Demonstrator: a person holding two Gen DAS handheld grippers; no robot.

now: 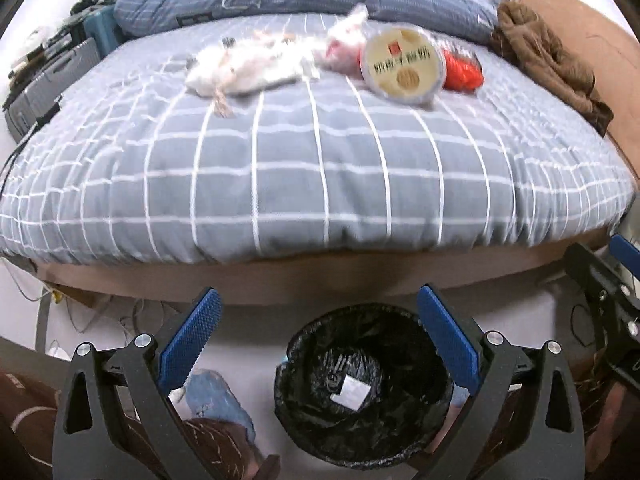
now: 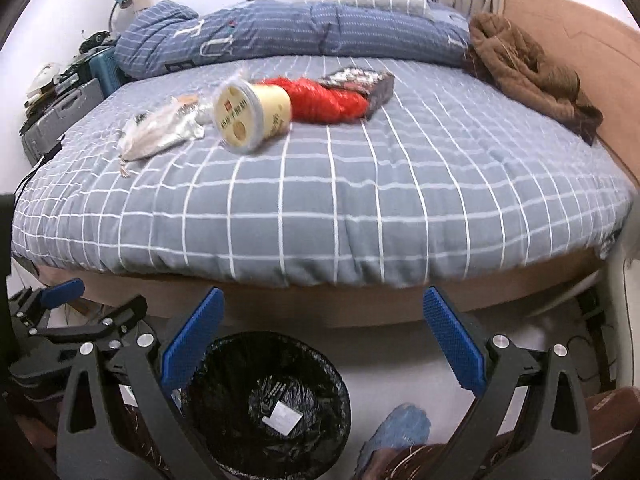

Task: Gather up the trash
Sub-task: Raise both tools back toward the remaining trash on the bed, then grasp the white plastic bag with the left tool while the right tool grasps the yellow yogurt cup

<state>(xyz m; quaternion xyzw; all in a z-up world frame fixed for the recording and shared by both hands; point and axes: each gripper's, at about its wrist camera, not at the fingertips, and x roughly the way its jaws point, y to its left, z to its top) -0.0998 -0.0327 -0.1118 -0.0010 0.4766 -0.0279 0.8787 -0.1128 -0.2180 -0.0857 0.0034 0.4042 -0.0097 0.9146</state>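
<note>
The left gripper (image 1: 318, 344) stands spread wide with nothing between its blue pads, poised above a bin (image 1: 362, 388) lined in black plastic; a small white scrap (image 1: 351, 390) lies at the bottom. The right gripper (image 2: 322, 346) is spread just as wide and empty, the same bin low on its left side. The bin stands on a pale floor (image 2: 400, 364) at the foot of a bed (image 2: 320, 200) with a grey checked cover. Farther up the cover lies the trash: a cream tub (image 2: 251, 116) on its side (lid facing the cameras, long axis running away toward the pillows), red netting (image 2: 328, 102) touching it, a crumpled clear bag (image 2: 160, 132) just beside, and a dark wrapper (image 2: 360, 80). A brown garment (image 2: 524, 68) is heaped by the headboard.
</note>
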